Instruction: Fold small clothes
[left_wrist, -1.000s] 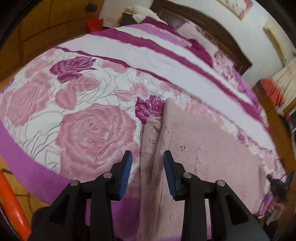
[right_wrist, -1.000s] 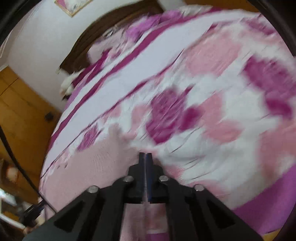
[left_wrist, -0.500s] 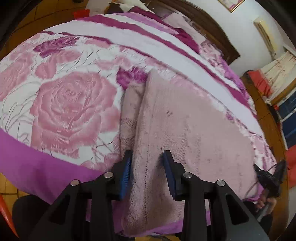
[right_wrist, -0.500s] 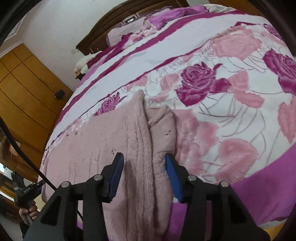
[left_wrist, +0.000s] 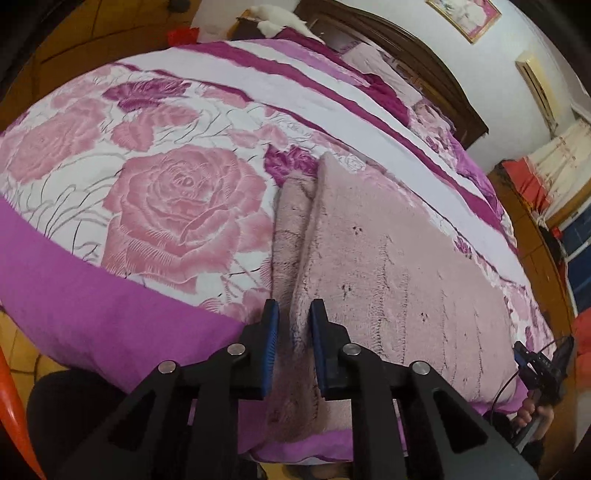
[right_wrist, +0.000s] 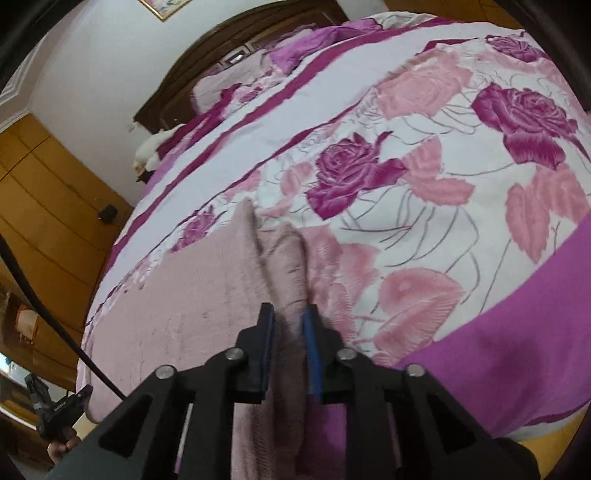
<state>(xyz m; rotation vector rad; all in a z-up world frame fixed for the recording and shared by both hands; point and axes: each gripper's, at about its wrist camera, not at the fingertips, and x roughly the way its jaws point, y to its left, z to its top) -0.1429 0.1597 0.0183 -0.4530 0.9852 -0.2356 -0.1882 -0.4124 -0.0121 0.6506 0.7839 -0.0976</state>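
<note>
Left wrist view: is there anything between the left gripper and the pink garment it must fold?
Nothing visible. The left gripper is already closed on the left edge of the pink garment, which lies on the floral bedspread.

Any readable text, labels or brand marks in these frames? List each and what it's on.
None readable.
Framed picture on the wall: print only, no legible words.
Pink garment: no tag or label in view.
Floral bedspread: rose pattern only.
</note>
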